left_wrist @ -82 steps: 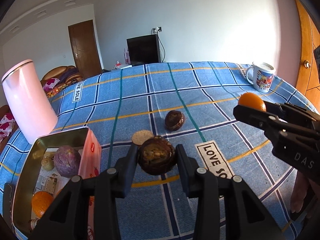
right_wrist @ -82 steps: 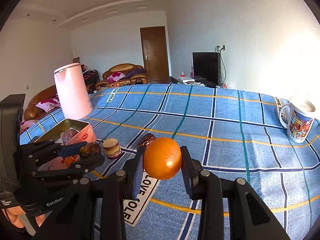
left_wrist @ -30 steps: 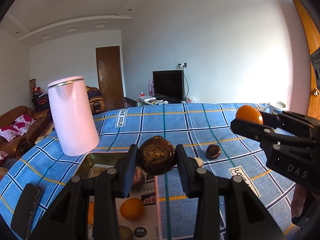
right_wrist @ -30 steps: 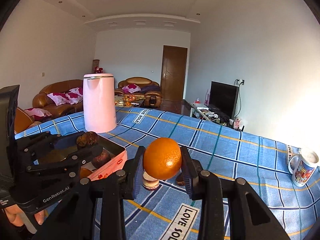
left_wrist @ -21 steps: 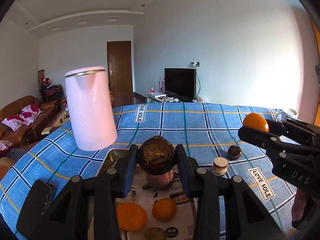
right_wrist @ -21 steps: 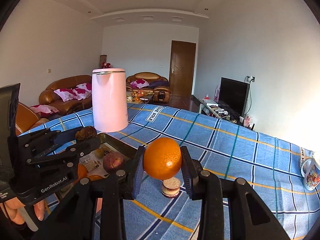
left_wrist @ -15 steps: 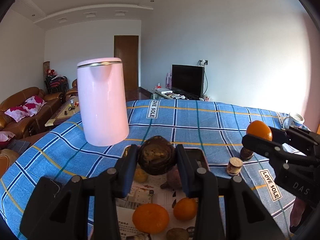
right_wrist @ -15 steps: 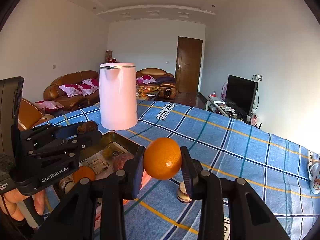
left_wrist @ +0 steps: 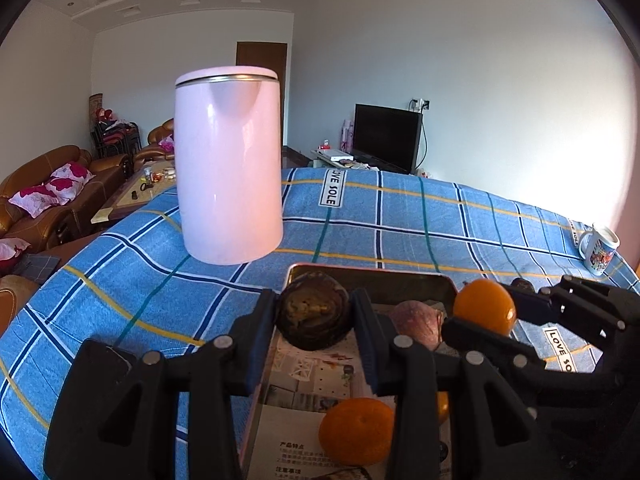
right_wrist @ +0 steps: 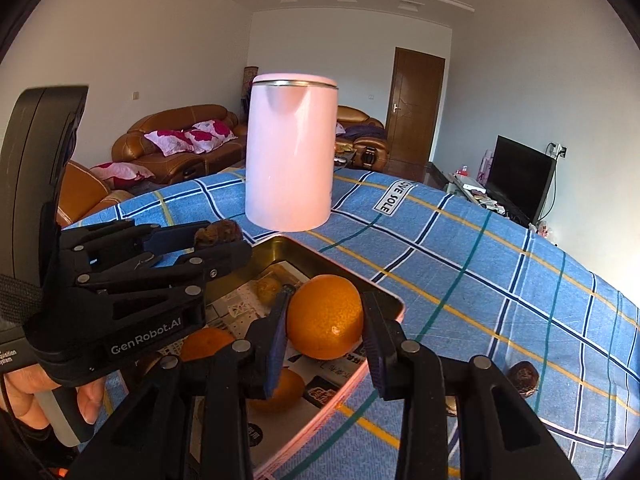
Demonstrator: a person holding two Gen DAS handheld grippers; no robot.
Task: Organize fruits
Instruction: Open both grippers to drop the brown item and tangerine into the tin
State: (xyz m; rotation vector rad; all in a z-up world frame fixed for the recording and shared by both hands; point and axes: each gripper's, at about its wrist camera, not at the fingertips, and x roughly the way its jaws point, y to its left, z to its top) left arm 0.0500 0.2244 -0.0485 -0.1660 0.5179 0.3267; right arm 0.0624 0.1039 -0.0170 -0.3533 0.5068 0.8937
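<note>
My left gripper [left_wrist: 314,320] is shut on a dark brown wrinkled fruit [left_wrist: 314,316], held above the near left corner of an open metal tin [left_wrist: 372,272]. To its right, my right gripper [left_wrist: 484,316] is shut on an orange [left_wrist: 485,311] over the tin's right side. The right wrist view shows the same orange [right_wrist: 325,316] between my right gripper's [right_wrist: 325,320] pads, above the tin [right_wrist: 352,272]. The left gripper [right_wrist: 220,240] with the brown fruit [right_wrist: 218,234] hangs to the left. In the tin lie a purple-red fruit [left_wrist: 416,322] and oranges [right_wrist: 206,344].
A tall pink kettle [left_wrist: 228,164] stands just behind the tin on the blue checked cloth. A dark fruit [right_wrist: 523,378] lies on the cloth right of the tin. A mug [left_wrist: 599,244] stands at the far right edge. A hand [right_wrist: 24,400] holds the left gripper.
Both grippers have carried their fruits leftwards and slightly down, until they hang over the tin. The kettle now looms closer and more central. Both grips are unchanged.
</note>
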